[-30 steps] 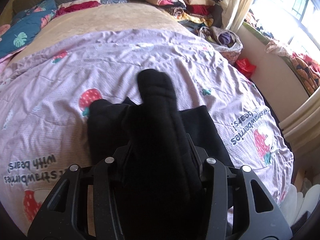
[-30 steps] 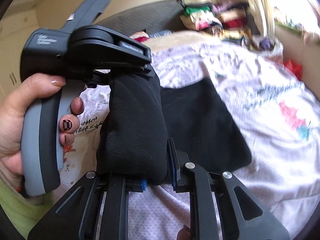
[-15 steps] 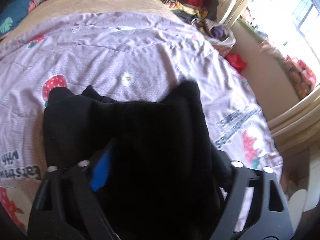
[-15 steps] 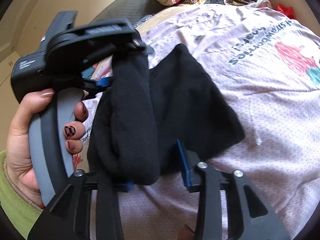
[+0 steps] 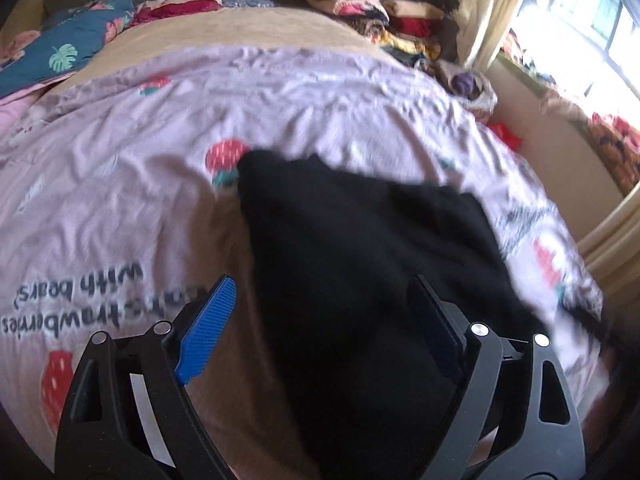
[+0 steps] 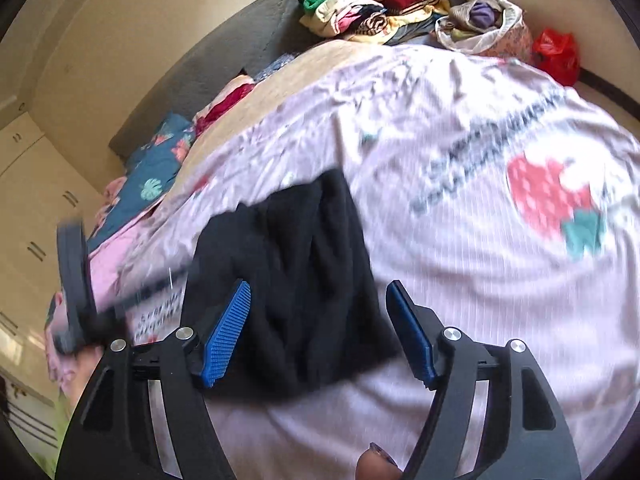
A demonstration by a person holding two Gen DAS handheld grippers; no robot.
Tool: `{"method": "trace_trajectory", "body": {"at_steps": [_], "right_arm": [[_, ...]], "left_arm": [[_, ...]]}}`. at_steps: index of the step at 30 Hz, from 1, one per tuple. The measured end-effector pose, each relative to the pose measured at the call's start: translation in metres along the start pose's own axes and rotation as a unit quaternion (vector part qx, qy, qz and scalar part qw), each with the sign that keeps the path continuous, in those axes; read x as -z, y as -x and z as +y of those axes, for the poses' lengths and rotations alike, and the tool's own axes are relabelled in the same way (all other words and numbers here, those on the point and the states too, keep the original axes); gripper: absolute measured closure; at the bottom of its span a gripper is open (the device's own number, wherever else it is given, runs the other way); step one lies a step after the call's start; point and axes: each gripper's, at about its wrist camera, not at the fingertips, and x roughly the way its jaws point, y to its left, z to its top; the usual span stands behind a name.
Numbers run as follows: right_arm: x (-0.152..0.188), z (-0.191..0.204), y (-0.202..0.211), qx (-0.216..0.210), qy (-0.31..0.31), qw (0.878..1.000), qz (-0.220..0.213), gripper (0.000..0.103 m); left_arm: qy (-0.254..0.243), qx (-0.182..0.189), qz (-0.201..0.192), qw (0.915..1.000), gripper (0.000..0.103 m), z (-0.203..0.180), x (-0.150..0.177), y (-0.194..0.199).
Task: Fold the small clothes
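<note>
A black garment (image 5: pixel 360 248) lies folded flat on the pink strawberry-print bedspread (image 5: pixel 120 200). My left gripper (image 5: pixel 320 320) is open and empty, its blue pads (image 5: pixel 208 324) spread over the garment's near edge. In the right wrist view the same garment (image 6: pixel 296 280) lies on the bedspread (image 6: pixel 480 280). My right gripper (image 6: pixel 320 332) is open and empty just above the garment's near edge. The left gripper (image 6: pixel 76 292) shows blurred at the left of that view.
Stacks of folded clothes (image 5: pixel 380 12) sit at the far end of the bed, with a bag of clothes (image 6: pixel 484 20) and a red bag (image 6: pixel 558 54) beside them. A blue leaf-print pillow (image 5: pixel 64 56) lies far left. A window (image 5: pixel 580 32) is at right.
Both grippers have let go of the black garment and opened. It has dropped flat onto the bedspread, folded over. The left gripper has drawn back to the left.
</note>
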Motion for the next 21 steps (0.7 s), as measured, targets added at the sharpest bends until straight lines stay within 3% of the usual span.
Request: {"method": "trace_trajectory", "body": {"at_steps": [3, 9, 10, 11, 12, 16, 21], "right_arm": [[-0.032, 0.011, -0.033, 0.039, 0.029, 0.998, 0.028, 0.034], [-0.045, 0.023, -0.096, 0.105, 0.064, 0.990, 0.074, 0.036], [-0.043, 0.026, -0.103, 0.113, 0.073, 0.988, 0.081, 0.046], [-0.040, 0.030, -0.107, 0.122, 0.084, 0.985, 0.083, 0.076], [-0.037, 0.034, -0.109, 0.128, 0.099, 0.984, 0.079, 0.087], [-0.033, 0.059, -0.091, 0.119, 0.169, 0.978, 0.035, 0.093], [-0.054, 0.078, -0.064, 0.094, 0.233, 0.968, -0.027, 0.094]], "left_arm": [[-0.015, -0.008, -0.004, 0.9999, 0.023, -0.002, 0.017, -0.001], [-0.010, 0.006, -0.010, 0.9999, 0.022, -0.003, 0.028, 0.001], [-0.010, 0.008, -0.010, 0.9999, 0.022, -0.003, 0.029, 0.002], [-0.009, 0.012, -0.010, 0.9998, 0.022, -0.002, 0.028, 0.002], [-0.008, 0.015, -0.010, 0.9998, 0.022, -0.002, 0.029, 0.003], [-0.008, 0.021, -0.014, 0.9997, 0.022, -0.003, 0.033, 0.006], [-0.003, 0.035, -0.020, 0.9992, 0.020, -0.004, 0.032, 0.011]]}}
